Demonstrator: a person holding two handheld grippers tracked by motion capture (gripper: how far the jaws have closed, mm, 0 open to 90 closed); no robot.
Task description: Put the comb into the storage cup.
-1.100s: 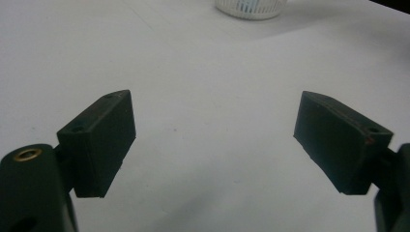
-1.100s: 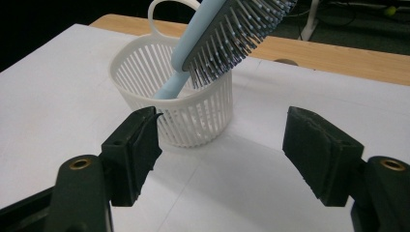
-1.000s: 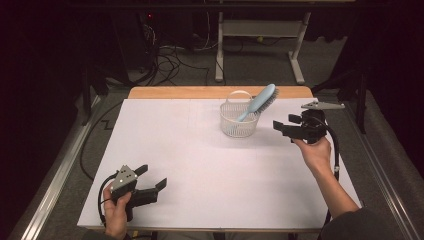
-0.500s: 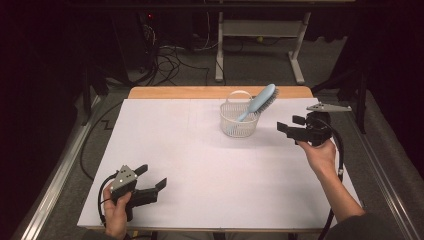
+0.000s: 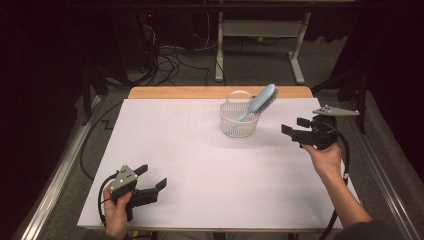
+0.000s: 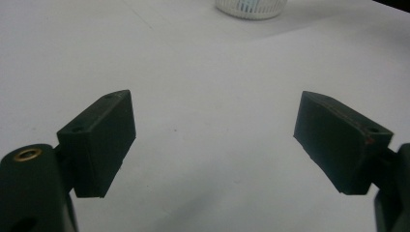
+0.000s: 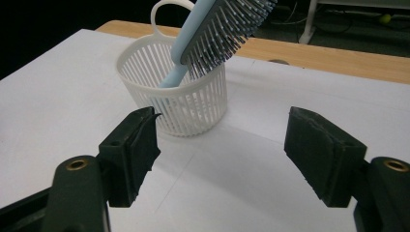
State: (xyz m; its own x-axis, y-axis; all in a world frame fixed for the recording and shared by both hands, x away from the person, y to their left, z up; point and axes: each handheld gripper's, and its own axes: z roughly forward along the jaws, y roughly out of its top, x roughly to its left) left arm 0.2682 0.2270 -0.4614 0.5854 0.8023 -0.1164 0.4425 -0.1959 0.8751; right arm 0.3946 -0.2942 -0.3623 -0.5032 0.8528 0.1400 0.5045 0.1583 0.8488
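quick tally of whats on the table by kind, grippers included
basket: 1
hairbrush: 1
grippers, left gripper and right gripper: 2
total: 4

High view looks down over the table [image 5: 200,165]; both gripper views sit low, sharing the basket [image 7: 179,104]

Basket: white slatted plastic basket [image 5: 239,121] stands on the white table sheet [image 5: 200,165], far side, right of centre.
Brush: light blue hairbrush [image 5: 259,101] in basket, handle down, leaning right.
Left gripper [image 5: 150,181]: near-left corner.
Right gripper [image 5: 295,129]: right of basket, apart.
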